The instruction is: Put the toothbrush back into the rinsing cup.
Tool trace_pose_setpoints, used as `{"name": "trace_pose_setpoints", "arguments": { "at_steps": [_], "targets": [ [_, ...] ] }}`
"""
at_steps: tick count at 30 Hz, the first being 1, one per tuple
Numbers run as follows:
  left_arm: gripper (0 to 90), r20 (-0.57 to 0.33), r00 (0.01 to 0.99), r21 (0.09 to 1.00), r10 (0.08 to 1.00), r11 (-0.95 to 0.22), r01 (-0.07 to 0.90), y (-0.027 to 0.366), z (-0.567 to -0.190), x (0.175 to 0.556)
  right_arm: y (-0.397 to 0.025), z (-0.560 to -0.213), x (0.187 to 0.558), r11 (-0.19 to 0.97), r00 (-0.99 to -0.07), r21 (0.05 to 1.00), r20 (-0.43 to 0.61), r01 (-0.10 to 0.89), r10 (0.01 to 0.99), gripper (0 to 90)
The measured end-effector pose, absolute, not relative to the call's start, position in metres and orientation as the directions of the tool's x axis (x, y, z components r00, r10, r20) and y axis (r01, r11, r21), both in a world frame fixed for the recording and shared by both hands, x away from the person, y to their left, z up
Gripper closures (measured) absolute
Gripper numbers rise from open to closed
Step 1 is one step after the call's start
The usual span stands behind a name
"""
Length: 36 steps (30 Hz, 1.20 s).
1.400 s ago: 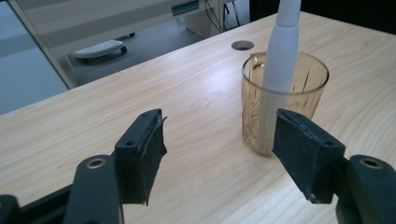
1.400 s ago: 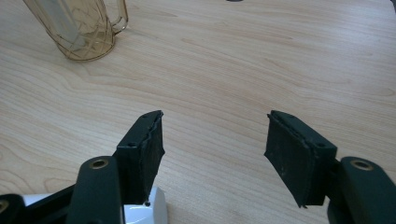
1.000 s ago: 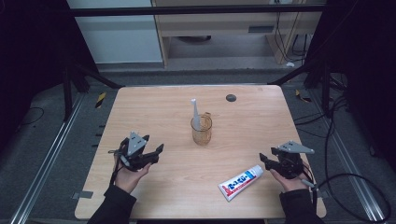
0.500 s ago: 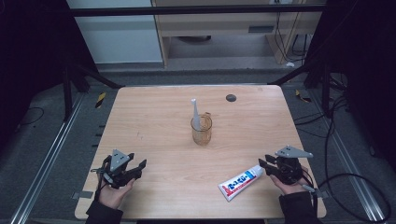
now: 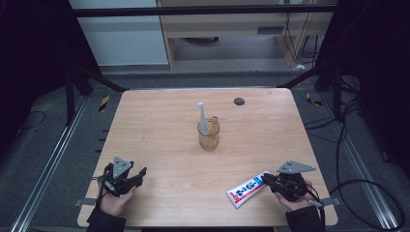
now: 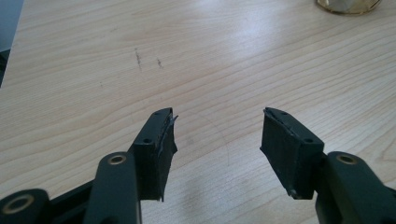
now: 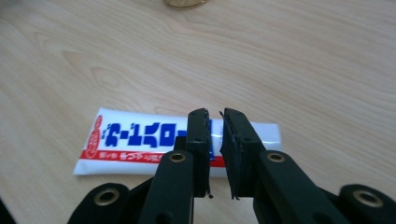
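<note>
Two grippers, high view: both sat near the front edge of the wooden table (image 5: pixel 159 121), each held in a hand, well apart from each other.
Left gripper, high view: the left gripper (image 5: pixel 138 175) lay at the front left corner over bare wood, its grey three-cornered plate on top, far from every other thing.
Right gripper, high view: the right gripper (image 5: pixel 267 179) rested at the front right, its tips at the near end of the toothpaste tube (image 5: pixel 247 188).
Toothpaste tube, high view: it lay flat and slanted on the table near the front edge, just left of the right gripper.
Glass cup, high view: the amber glass cup (image 5: pixel 209 135) stood upright at the middle of the table with a white toothbrush (image 5: pixel 202 116) standing in it, leaning slightly.
Dark disc, high view: a small round dark disc (image 5: pixel 239 101) lay near the far edge.
Left gripper view: the left gripper (image 6: pixel 217 126) had its jaws spread wide with nothing between them, only bare wood beneath; the base of the glass cup (image 6: pixel 348 5) showed at the top edge.
Right gripper view: the right gripper (image 7: pixel 215 116) had its jaws drawn almost together, a thin slit left between them, holding nothing; the toothpaste tube (image 7: pixel 140 140) lay flat just beyond and under the tips, blue lettering and a red stripe facing up.
Cup, right gripper view: the base of the glass cup (image 7: pixel 186 3) showed at the top edge.
</note>
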<state>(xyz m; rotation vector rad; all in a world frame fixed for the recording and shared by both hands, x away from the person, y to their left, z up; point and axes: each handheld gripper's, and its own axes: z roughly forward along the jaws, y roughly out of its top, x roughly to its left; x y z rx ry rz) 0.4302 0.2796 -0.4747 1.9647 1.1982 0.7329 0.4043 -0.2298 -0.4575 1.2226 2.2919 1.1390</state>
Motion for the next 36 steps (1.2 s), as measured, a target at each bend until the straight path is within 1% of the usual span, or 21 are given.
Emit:
{"name": "trace_pose_setpoints", "arguments": {
  "at_steps": [4, 10, 18, 25, 36],
  "targets": [
    [42.7, 0.097, 0.409, 0.798, 0.907, -0.316, 0.512, 0.28, -0.477, 0.432, -0.225, -0.46, 0.399, 0.345, -0.624, 0.758, 0.103, 0.553, 0.774, 85.5],
    [42.4, 0.097, 0.402, 0.799, 0.91, -0.312, 0.514, 0.282, -0.477, 0.433, -0.219, -0.466, 0.392, 0.375, -0.657, 0.747, 0.108, 0.549, 0.746, 88.2],
    [40.7, 0.094, 0.387, 0.799, 0.917, -0.301, 0.521, 0.284, -0.478, 0.434, -0.208, -0.476, 0.392, 0.437, -0.701, 0.715, 0.105, 0.546, 0.705, 89.4],
    [39.7, 0.097, 0.392, 0.795, 0.915, -0.308, 0.522, 0.283, -0.48, 0.436, -0.2, -0.48, 0.393, 0.464, -0.718, 0.701, 0.099, 0.542, 0.689, 89.2],
    [37.7, 0.096, 0.389, 0.799, 0.916, -0.304, 0.518, 0.284, -0.479, 0.436, -0.193, -0.481, 0.397, 0.457, -0.713, 0.71, 0.091, 0.536, 0.695, 89.5]
  ]
}}
